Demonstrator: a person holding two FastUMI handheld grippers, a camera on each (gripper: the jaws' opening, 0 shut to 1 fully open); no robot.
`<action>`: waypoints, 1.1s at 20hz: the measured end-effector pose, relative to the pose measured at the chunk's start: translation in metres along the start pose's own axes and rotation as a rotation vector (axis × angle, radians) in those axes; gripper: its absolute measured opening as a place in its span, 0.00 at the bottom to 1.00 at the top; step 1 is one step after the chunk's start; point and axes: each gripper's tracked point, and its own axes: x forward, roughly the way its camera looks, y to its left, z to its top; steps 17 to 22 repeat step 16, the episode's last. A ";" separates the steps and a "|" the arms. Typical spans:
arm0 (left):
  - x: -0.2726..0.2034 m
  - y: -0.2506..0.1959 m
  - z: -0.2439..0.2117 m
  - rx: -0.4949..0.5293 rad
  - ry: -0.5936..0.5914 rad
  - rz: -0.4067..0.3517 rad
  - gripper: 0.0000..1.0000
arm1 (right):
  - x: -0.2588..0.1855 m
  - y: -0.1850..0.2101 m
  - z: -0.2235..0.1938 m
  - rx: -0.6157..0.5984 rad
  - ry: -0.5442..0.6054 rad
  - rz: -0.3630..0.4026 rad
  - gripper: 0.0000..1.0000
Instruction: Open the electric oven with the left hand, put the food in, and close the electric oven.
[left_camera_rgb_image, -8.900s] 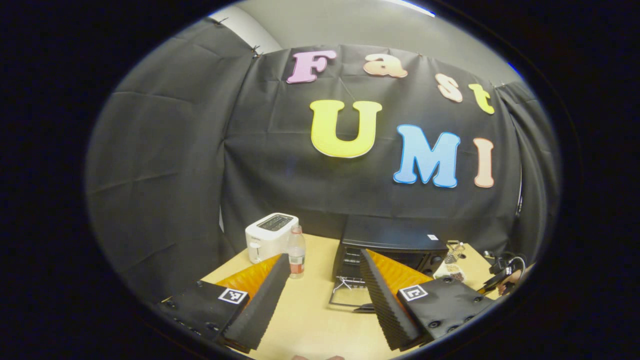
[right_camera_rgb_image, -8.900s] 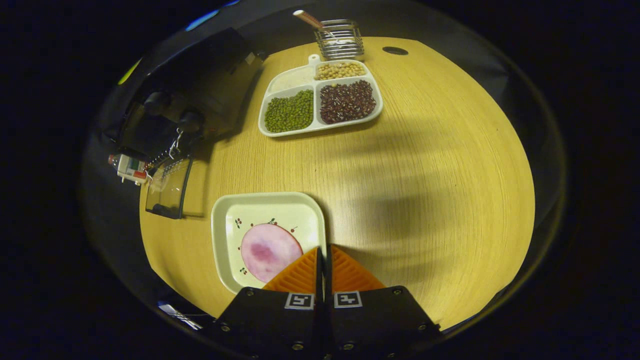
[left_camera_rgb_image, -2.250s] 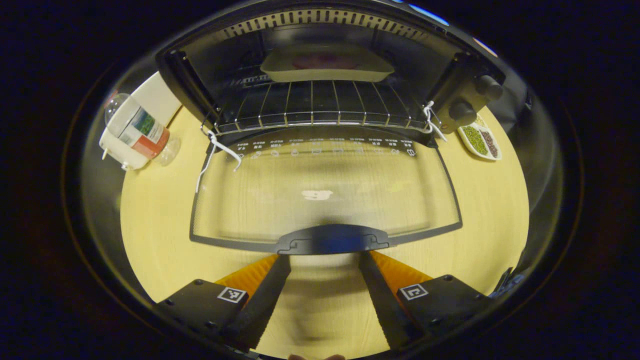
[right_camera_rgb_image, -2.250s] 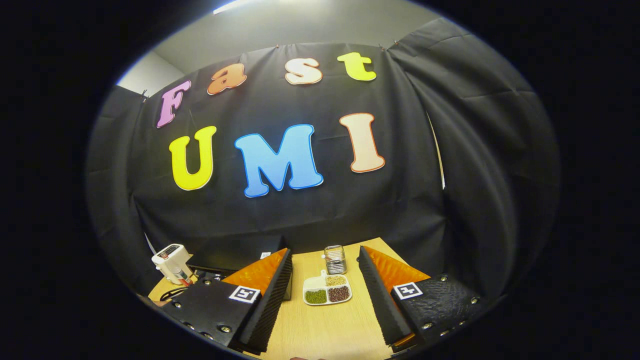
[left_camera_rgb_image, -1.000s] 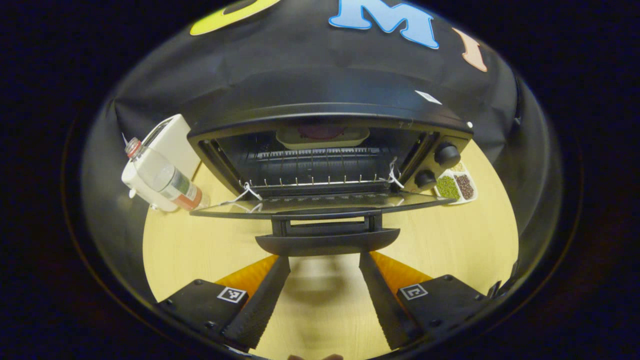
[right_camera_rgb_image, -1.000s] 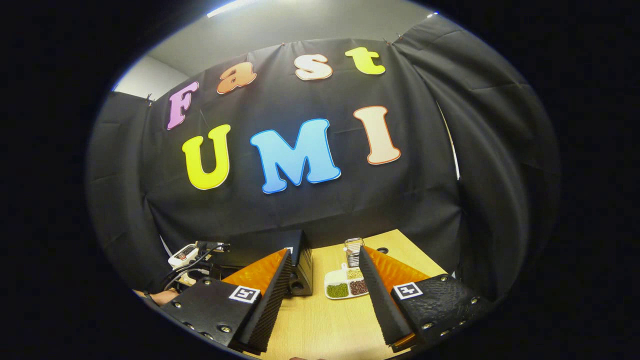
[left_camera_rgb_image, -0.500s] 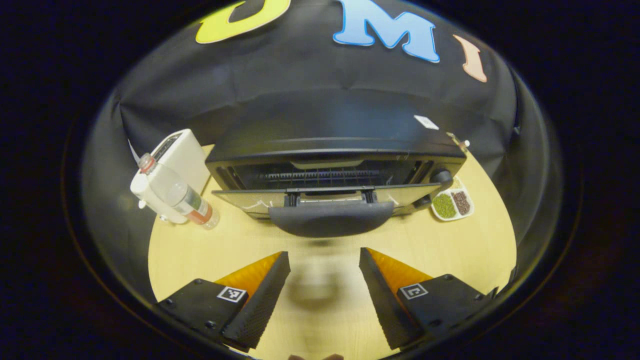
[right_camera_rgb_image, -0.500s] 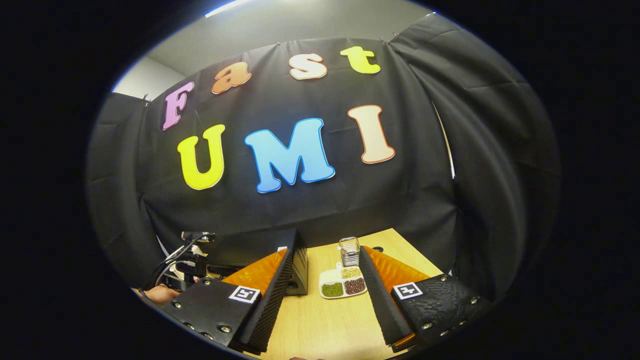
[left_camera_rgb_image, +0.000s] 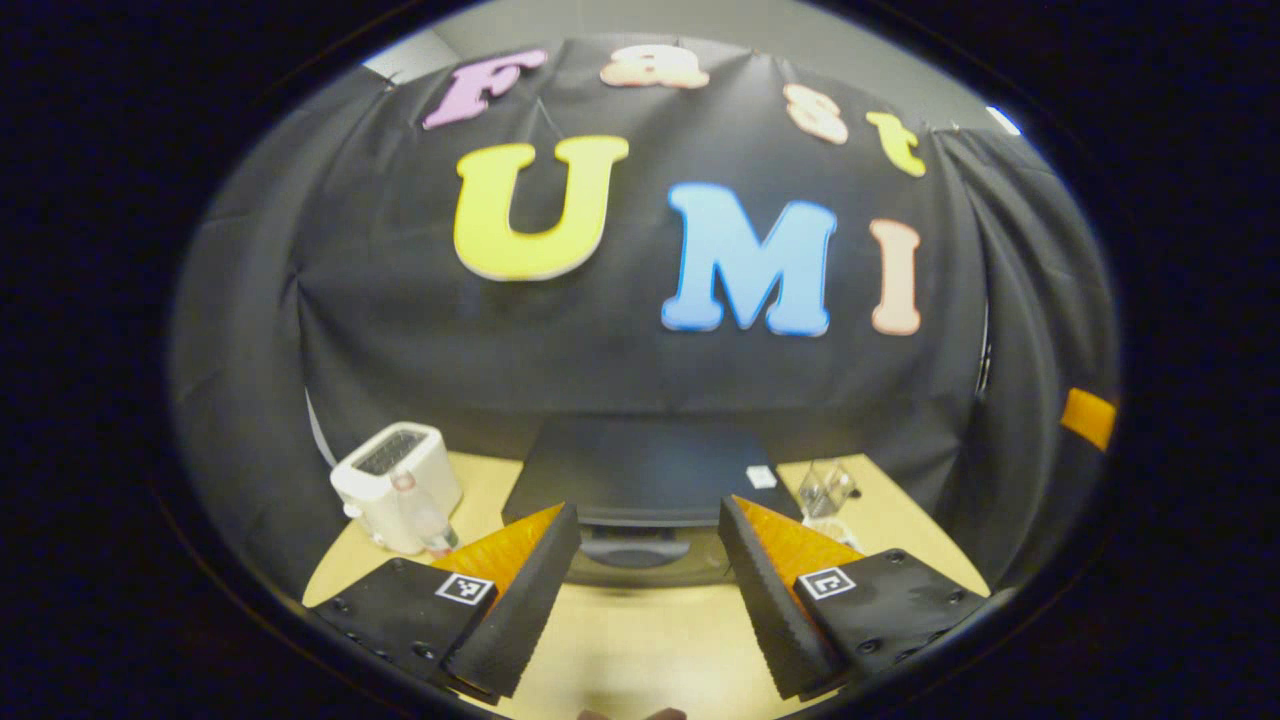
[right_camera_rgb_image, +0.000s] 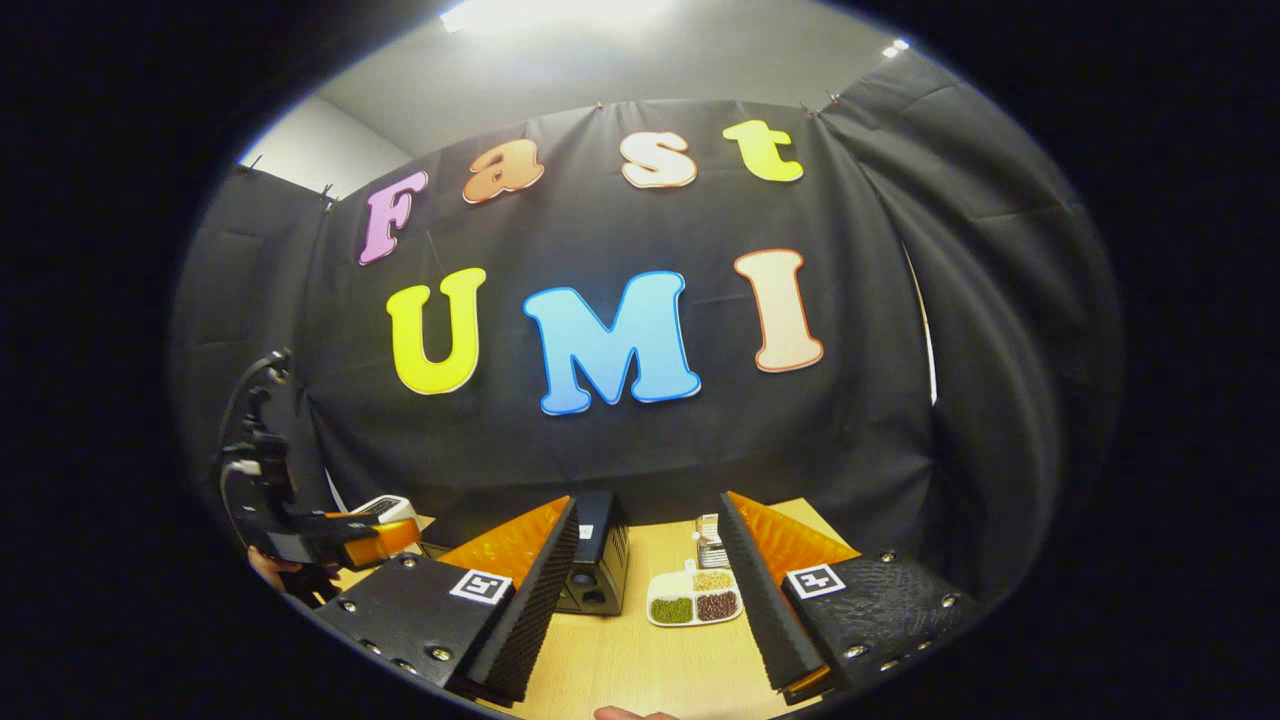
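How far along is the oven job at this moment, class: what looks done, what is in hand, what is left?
Done, as it looks: the oven door reads as shut, its handle up against the front. The food cannot be seen from here. In hand: nothing; the left gripper and right gripper are both open and empty, apart from the oven. Left: seemingly nothing but pulling away.

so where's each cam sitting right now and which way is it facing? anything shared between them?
Left gripper view: rides the left tool, raised above the table, facing the electric oven front-on, toaster to its left; own open fingers at the bottom.
Right gripper view: rides the right tool, facing the booth wall over the bean tray; own open fingers at the bottom, the other tool and a hand far left.
Shared: oven, toaster, table.
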 end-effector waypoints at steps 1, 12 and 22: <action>-0.017 0.001 0.023 0.007 -0.067 0.016 0.96 | 0.000 0.001 0.009 -0.015 -0.022 0.004 0.85; -0.125 -0.015 0.109 0.022 -0.281 0.060 0.99 | -0.002 0.019 0.045 -0.027 -0.070 0.067 0.85; -0.129 -0.010 0.121 0.038 -0.298 0.017 0.91 | -0.009 0.028 0.051 -0.003 -0.064 0.041 0.80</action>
